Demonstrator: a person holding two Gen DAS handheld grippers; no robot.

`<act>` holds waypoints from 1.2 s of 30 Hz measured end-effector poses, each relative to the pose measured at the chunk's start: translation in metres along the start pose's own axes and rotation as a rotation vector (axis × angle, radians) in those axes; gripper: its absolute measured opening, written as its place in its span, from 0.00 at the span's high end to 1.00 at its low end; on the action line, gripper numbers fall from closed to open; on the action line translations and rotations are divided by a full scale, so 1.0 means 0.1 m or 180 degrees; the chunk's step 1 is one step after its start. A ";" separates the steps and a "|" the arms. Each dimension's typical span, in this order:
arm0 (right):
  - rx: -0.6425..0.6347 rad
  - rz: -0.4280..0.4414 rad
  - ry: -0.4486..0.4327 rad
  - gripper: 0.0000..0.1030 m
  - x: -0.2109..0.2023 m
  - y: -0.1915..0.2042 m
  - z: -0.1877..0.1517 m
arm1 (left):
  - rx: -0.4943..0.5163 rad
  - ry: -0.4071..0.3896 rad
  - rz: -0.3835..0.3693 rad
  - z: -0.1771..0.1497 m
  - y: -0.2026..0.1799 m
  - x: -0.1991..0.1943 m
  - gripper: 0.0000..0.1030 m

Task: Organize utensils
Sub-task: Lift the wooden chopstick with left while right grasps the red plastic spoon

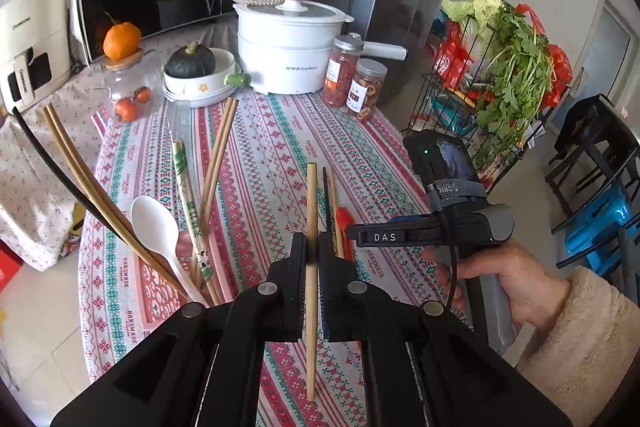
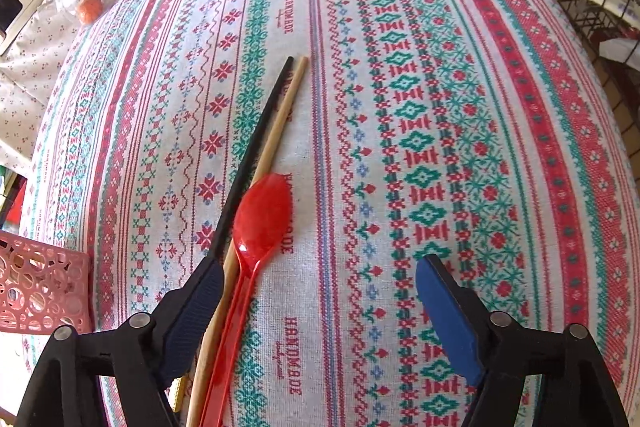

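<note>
we see our left gripper (image 1: pixel 313 259) pinched tight on a pale, round wooden chopstick (image 1: pixel 311 211), the smooth stick standing between its black pads above the woven, cross-stitch patterned tablecloth (image 1: pixel 276 155); to its left a pink perforated plastic basket (image 1: pixel 160 291) holds a glossy white spoon (image 1: pixel 154 223), brown chopsticks and a paper-wrapped pair; our right gripper (image 2: pixel 320 311) is spread wide and holds nothing, its ribbed blue pads (image 2: pixel 448 315) well apart over the cloth; just beside its left pad lie a slim black chopstick (image 2: pixel 260 147), a wooden chopstick (image 2: pixel 282 119) and a translucent red plastic spoon (image 2: pixel 260 215), side by side.
</note>
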State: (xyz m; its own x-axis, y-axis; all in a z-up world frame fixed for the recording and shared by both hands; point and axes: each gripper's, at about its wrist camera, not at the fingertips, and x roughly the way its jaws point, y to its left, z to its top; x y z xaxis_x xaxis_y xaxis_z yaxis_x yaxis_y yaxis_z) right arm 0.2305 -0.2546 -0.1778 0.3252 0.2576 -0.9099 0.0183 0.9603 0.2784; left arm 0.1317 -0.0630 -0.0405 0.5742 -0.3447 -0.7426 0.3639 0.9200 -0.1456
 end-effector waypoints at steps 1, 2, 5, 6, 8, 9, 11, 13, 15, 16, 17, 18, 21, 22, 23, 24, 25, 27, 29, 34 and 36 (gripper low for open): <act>-0.0025 -0.0044 -0.0039 0.26 0.01 0.04 0.01 | 0.0002 -0.0006 -0.0013 -0.02 0.02 -0.04 0.95; -0.0047 -0.0050 -0.0058 0.28 0.01 0.07 0.02 | 0.0000 -0.0008 -0.0027 -0.04 0.04 -0.08 0.95; -0.0134 -0.0082 -0.0099 0.37 0.05 0.17 0.06 | -0.0010 -0.0029 -0.0026 -0.08 0.11 -0.16 0.95; -0.0180 -0.0124 -0.0116 0.41 0.06 0.21 0.07 | -0.0016 -0.0031 -0.0025 -0.08 0.13 -0.18 0.95; -0.0277 -0.0210 -0.0137 0.49 0.10 0.30 0.09 | -0.0047 -0.0038 -0.0015 -0.10 0.20 -0.21 0.95; -0.0331 -0.0240 -0.0142 0.57 0.11 0.34 0.09 | -0.0061 -0.0035 -0.0011 -0.11 0.23 -0.22 0.95; -0.0393 -0.0217 -0.0124 0.70 0.12 0.40 0.09 | -0.0094 -0.0035 0.0000 -0.13 0.28 -0.24 0.95; -0.0456 -0.0245 -0.0116 0.71 0.13 0.43 0.08 | -0.0116 -0.0043 0.0016 -0.15 0.32 -0.26 0.95; -0.0463 -0.0252 -0.0155 0.71 0.10 0.42 0.07 | -0.0126 -0.0067 0.0031 -0.16 0.35 -0.28 0.95; -0.0448 -0.0242 -0.0188 0.72 0.07 0.42 0.07 | -0.0126 -0.0085 0.0037 -0.16 0.36 -0.30 0.95; -0.0437 -0.0222 -0.0232 0.72 0.03 0.41 0.06 | -0.0125 -0.0107 0.0040 -0.16 0.37 -0.33 0.95; -0.0437 -0.0207 -0.0283 0.73 -0.03 0.41 0.05 | -0.0125 -0.0132 0.0041 -0.16 0.37 -0.36 0.95; -0.0463 -0.0161 -0.0468 0.73 -0.25 0.41 -0.01 | -0.0127 -0.0234 0.0036 -0.15 0.39 -0.47 0.95; -0.0470 -0.0151 -0.0534 0.73 -0.33 0.41 -0.03 | -0.0130 -0.0278 0.0034 -0.14 0.39 -0.51 0.95; -0.0480 -0.0148 -0.0606 0.73 -0.40 0.41 -0.06 | -0.0132 -0.0323 0.0029 -0.14 0.40 -0.56 0.95; -0.0488 -0.0149 -0.0682 0.73 -0.48 0.42 -0.08 | -0.0139 -0.0377 0.0030 -0.14 0.40 -0.61 0.95; -0.0490 -0.0138 -0.0755 0.73 -0.57 0.41 -0.11 | -0.0151 -0.0447 0.0038 -0.13 0.40 -0.67 0.95; -0.0474 -0.0102 -0.0898 0.73 -0.73 0.41 -0.17 | -0.0157 -0.0607 0.0064 -0.13 0.40 -0.80 0.95; -0.0447 -0.0048 -0.1030 0.73 -0.88 0.42 -0.22 | -0.0156 -0.0781 0.0095 -0.11 0.39 -0.94 0.95; -0.0445 0.0016 -0.1378 0.72 -1.27 0.47 -0.31 | -0.0210 -0.1219 0.0154 -0.08 0.43 -1.27 0.95; -0.0441 0.0076 -0.1500 0.72 -1.41 0.50 -0.33 | -0.0234 -0.1426 0.0222 -0.07 0.47 -1.40 0.95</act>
State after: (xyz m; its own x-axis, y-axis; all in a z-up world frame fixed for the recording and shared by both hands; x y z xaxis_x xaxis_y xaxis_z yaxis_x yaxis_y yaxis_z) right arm 0.1545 -0.2391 -0.0459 0.7170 0.2340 -0.6567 -0.1100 0.9682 0.2248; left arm 0.0636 0.0292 0.0522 0.8618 -0.3134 -0.3989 0.2694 0.9490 -0.1635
